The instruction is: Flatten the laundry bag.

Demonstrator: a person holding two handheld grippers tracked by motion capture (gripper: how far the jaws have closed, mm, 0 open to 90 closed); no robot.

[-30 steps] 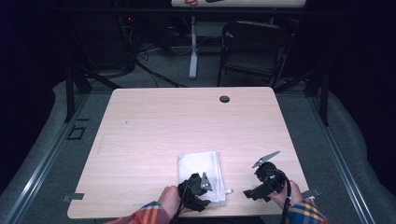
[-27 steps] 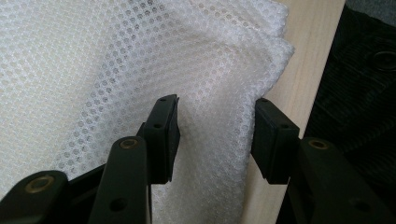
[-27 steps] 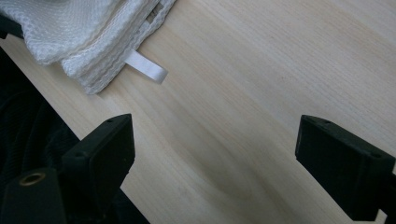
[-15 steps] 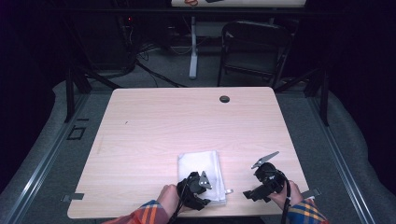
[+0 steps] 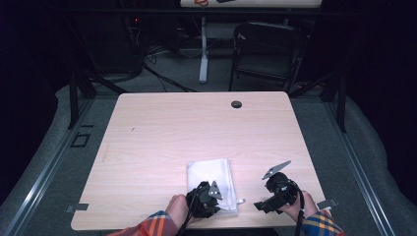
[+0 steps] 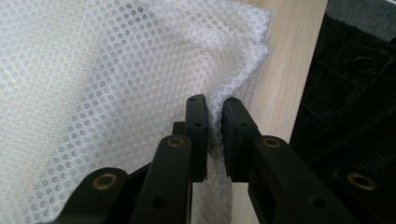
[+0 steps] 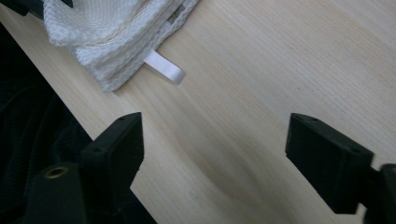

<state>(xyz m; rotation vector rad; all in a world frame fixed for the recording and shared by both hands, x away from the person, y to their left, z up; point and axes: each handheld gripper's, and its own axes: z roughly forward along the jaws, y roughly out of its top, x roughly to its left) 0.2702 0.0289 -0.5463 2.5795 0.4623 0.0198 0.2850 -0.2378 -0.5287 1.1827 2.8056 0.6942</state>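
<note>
Left gripper view is showing the left gripper (image 6: 215, 135) with fingers just closing, pinching a fold of the white mesh cloth (image 6: 102, 84) lying near the worktop's (image 5: 196, 128) front edge. Beside it, the right gripper (image 7: 215, 154) is hovering, fingers wide, narrowing slightly, holding nothing.

Close on the left gripper (image 6: 214, 125): two black jaws rising from the bottom edge, just been closing, now pinched on a raised fold of white mesh cloth (image 6: 107, 84). Honeycomb weave bunched between the pads, spreading wide to the left of the jaws and up beyond the tips. Right of the jaws, a narrow strip of pale wooden table (image 6: 289, 56), its edge close beside the cloth's hem. Farther right, past that edge, dark black fabric (image 6: 350, 107) with round metal eyelets.
</note>
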